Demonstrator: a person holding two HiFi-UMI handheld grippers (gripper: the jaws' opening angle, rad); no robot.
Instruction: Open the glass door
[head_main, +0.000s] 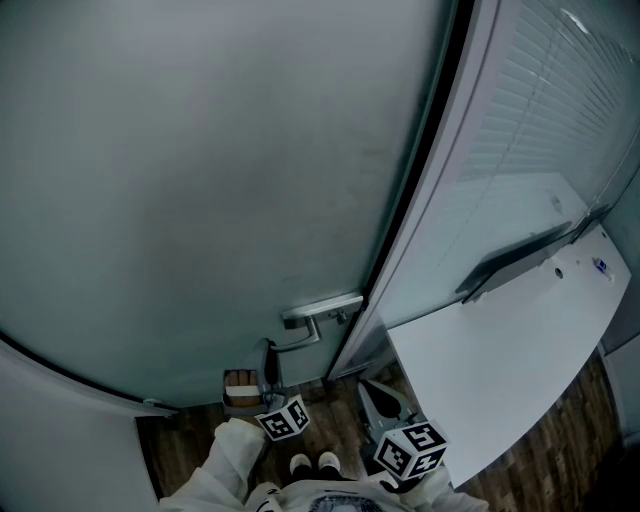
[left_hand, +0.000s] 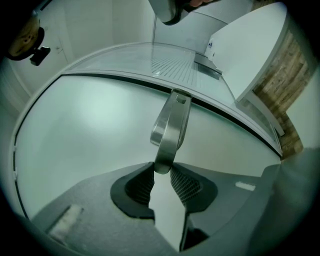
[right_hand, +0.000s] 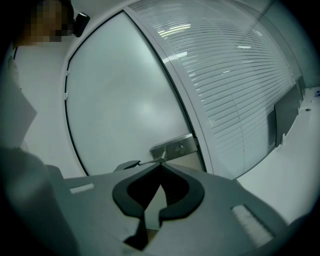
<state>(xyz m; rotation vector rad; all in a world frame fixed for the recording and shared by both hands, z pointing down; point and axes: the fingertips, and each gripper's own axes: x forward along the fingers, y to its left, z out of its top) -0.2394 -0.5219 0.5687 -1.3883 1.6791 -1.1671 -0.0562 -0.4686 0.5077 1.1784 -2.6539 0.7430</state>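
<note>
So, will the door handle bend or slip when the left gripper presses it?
The door handle looks like solid metal, so probably stiff. Its polished surface may be slippery, and the left gripper pinches only its tip, so it could slide off.

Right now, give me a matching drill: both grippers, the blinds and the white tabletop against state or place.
1. left gripper
2. right gripper
3. blinds
4. white tabletop

A. jaws together, nothing between them
B. in the glazed panel right of the glass door
C. shut on the end of the door handle
D. at the head view's lower right

Pairs: 1-C, 2-A, 3-B, 4-D
</note>
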